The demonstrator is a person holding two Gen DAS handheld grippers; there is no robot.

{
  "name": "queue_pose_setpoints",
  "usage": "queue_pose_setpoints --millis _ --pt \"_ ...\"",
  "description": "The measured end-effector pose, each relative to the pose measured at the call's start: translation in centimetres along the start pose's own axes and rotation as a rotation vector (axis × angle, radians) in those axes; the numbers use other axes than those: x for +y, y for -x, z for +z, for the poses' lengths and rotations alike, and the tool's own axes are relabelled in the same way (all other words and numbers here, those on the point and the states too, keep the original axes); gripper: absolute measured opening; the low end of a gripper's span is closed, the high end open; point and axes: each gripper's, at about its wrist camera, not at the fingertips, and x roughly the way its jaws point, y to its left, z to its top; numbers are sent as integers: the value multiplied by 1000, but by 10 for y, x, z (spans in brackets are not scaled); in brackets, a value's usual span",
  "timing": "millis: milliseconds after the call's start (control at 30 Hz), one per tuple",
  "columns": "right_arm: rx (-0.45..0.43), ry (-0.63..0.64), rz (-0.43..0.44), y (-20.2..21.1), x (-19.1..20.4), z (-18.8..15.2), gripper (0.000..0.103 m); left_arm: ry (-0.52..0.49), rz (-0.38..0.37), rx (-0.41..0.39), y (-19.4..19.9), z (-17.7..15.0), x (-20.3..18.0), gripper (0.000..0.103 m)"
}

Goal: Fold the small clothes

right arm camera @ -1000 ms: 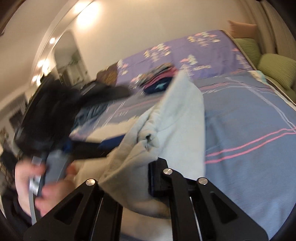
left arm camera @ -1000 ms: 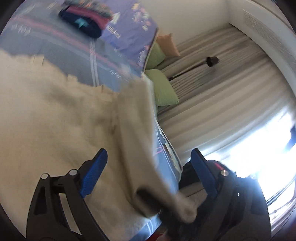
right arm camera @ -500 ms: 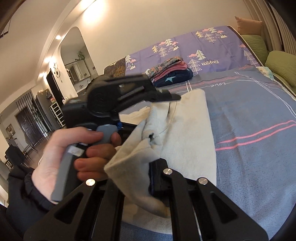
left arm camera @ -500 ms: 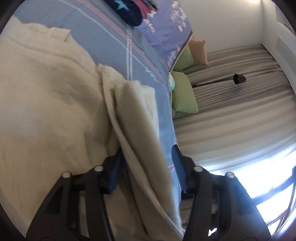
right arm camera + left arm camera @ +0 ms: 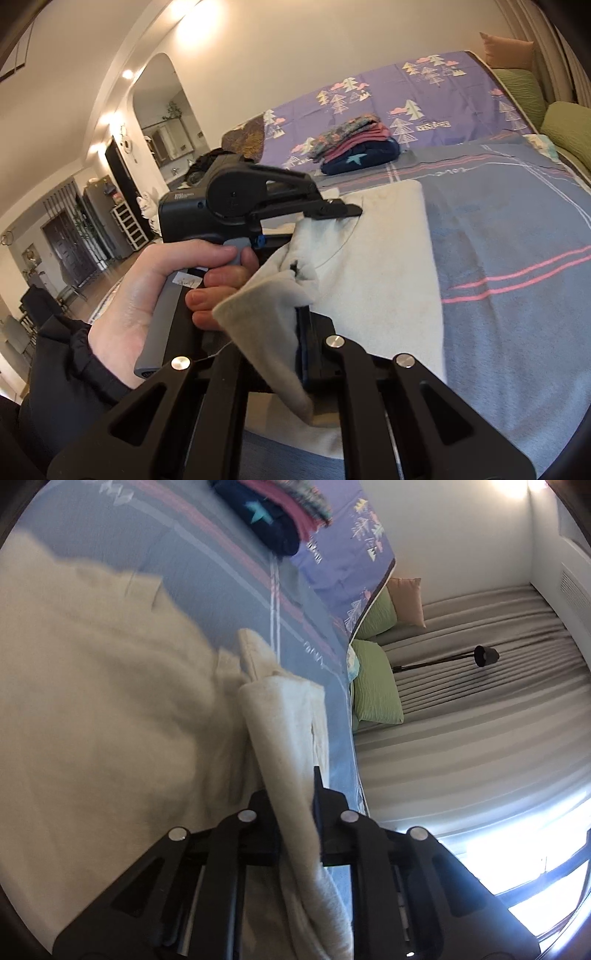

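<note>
1. Cream garment (image 5: 110, 709), a soft fleecy top by the look of it, fills the left and centre of my left wrist view, lying on the blue-grey bedspread (image 5: 207, 565) with pink and white stripes. It looks light, limp and matte, so I judge it will sag wherever it is unsupported and will not slip from the pads.
2. My left tongs (image 5: 295, 805) at lower centre are closing on a rolled, doubled edge of the cloth that runs up between the jaws; the pads already pinch it.
3. At the upper centre of that view lies a stack of folded clothes (image 5: 280, 517), navy, pink and patterned, well apart from the garment.
4. In the right wrist view my left hand (image 5: 155, 295) squeezes the grey trigger at centre left.
5. My right tongs (image 5: 299, 343) at lower centre are clamped tight on a bunched corner of the same garment, which spreads flat toward the upper right.
6. I judge the best holds to be edges and corners, two layers together, kept taut between both tongs so the fold falls straight.
</note>
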Motion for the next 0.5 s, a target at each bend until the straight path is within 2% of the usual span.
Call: queue_pose_setpoints --millis 100,333,500 --pt "-11 25 22 -1 14 3 5 -42 -4 -33 21 4 -9 13" --pt "1 84 105 -17 51 13 5 -34 -20 -84 77 20 2 13" --pt "35 89 186 -42 74 14 4 -38 28 -135 118 28 16 13"
